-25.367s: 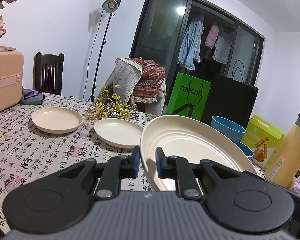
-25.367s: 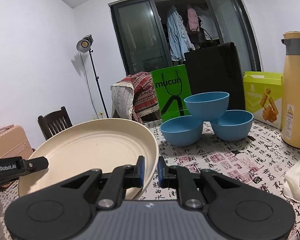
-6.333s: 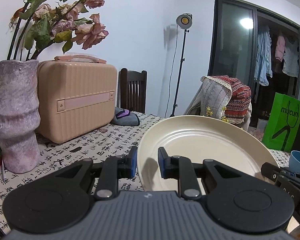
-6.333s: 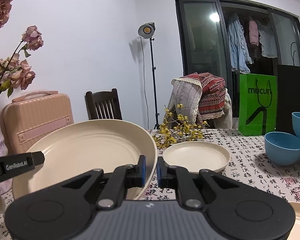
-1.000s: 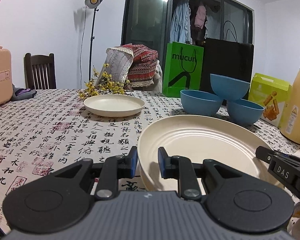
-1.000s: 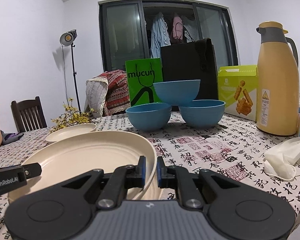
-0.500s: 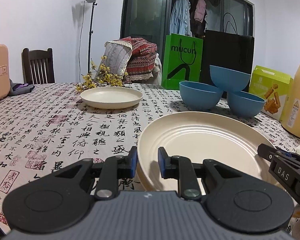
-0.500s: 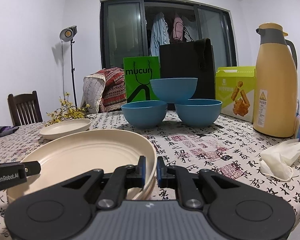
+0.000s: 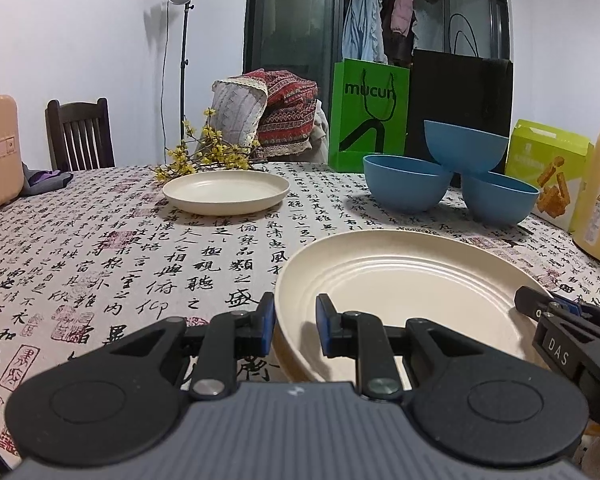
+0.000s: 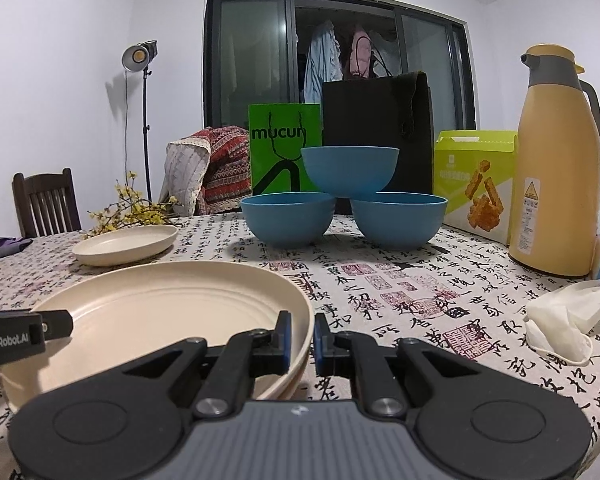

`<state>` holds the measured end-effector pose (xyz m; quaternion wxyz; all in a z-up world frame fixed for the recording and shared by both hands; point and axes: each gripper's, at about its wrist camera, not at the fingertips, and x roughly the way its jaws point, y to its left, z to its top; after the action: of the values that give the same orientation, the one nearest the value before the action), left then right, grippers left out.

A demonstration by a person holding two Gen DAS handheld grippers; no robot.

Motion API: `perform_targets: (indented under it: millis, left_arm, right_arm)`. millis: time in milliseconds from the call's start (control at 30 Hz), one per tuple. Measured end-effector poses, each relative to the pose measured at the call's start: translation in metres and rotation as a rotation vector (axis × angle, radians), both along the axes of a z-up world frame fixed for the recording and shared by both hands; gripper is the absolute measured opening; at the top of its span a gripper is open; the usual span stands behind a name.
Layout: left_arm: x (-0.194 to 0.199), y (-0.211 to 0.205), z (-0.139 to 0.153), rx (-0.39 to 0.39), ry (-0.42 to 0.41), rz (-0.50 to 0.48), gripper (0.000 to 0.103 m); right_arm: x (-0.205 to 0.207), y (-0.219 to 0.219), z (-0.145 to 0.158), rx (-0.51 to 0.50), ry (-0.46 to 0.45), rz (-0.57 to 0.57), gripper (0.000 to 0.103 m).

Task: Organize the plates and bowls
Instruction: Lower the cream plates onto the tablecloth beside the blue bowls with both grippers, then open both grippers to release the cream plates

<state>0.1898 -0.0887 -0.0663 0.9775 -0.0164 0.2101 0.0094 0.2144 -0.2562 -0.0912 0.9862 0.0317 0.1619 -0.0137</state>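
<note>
Left wrist view: left hand-held gripper (image 9: 295, 322) pinches the near-left rim of the large cream plate (image 9: 400, 284), low over the bench (image 9: 100, 248). Right hand-held gripper (image 10: 299, 338) pinches the same plate's opposite rim, pads nearly together. Plate sits on a second cream plate, just visible under it. Small cream plate (image 9: 226, 192) far left; three blue bowls (image 10: 348, 204) stacked as pyramid far right, beside yellow thermos (image 10: 556, 196).

Large plate (image 9: 400, 280) cream, small plate (image 9: 226, 192) same cream. Three bowls (image 10: 350, 174) blue. Tablecloth (image 9: 140, 264) white, black calligraphy, red seal stamps. Behind bowls: green bag (image 10: 284, 152), black bag (image 10: 376, 120). Right of bowls: yellow thermos (image 10: 556, 184), grey collar.
</note>
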Motion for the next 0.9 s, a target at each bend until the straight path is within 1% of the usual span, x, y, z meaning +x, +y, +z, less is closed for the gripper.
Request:
perform_targets:
  millis: [133,300,333,467,500,533,567,633,667,700,733,767,800,867,900]
  left_arm:
    - [0.001,-0.002,0.000,0.016,0.005,0.004,0.022]
    - [0.001,-0.002,0.000,0.005,0.010,0.005,0.023]
    - [0.001,0.000,0.000,-0.002,0.010,0.009,0.026]
    - [0.004,0.011,0.000,-0.069,0.037,-0.002,0.033]
    - [0.004,0.014,0.000,-0.078,0.037,0.000,0.035]
    - [0.003,0.016,0.001,-0.087,0.033,0.001,0.038]
    - [0.002,0.018,0.002,-0.095,0.026,0.001,0.041]
    - [-0.002,0.023,0.005,-0.102,0.008,0.003,0.057]
    - [-0.004,0.025,0.007,-0.100,-0.004,0.001,0.061]
    - [-0.005,0.027,0.010,-0.099,-0.016,-0.003,0.072]
    - [-0.008,0.029,0.012,-0.097,-0.030,-0.008,0.084]
    - [-0.010,0.032,0.014,-0.093,-0.045,-0.006,0.090]
    - [-0.013,0.034,0.016,-0.088,-0.064,0.004,0.103]
    - [-0.019,0.039,0.021,-0.068,-0.116,0.036,0.103]
    - [-0.021,0.041,0.023,-0.058,-0.132,0.042,0.103]
  right_arm:
    - [0.001,0.000,-0.001,-0.001,0.000,0.001,0.011]
    - [0.003,-0.002,-0.002,0.015,0.010,0.004,0.011]
    - [0.003,-0.003,-0.001,0.022,0.013,0.008,0.013]
    - [0.000,-0.008,0.003,0.060,-0.010,0.034,0.014]
    - [-0.001,-0.010,0.004,0.066,-0.015,0.041,0.017]
    - [-0.002,-0.011,0.006,0.072,-0.021,0.050,0.026]
    - [-0.002,-0.013,0.008,0.081,-0.025,0.057,0.033]
    - [-0.003,-0.017,0.012,0.095,-0.036,0.069,0.055]
    - [-0.003,-0.019,0.013,0.099,-0.042,0.076,0.061]
    - [-0.003,-0.020,0.015,0.102,-0.047,0.085,0.072]
    - [-0.003,-0.022,0.017,0.105,-0.053,0.093,0.084]
    - [-0.003,-0.023,0.019,0.104,-0.060,0.100,0.088]
    - [-0.003,-0.025,0.022,0.103,-0.072,0.106,0.093]
    - [-0.003,-0.028,0.026,0.097,-0.096,0.118,0.099]
    - [-0.001,-0.029,0.028,0.096,-0.103,0.122,0.103]
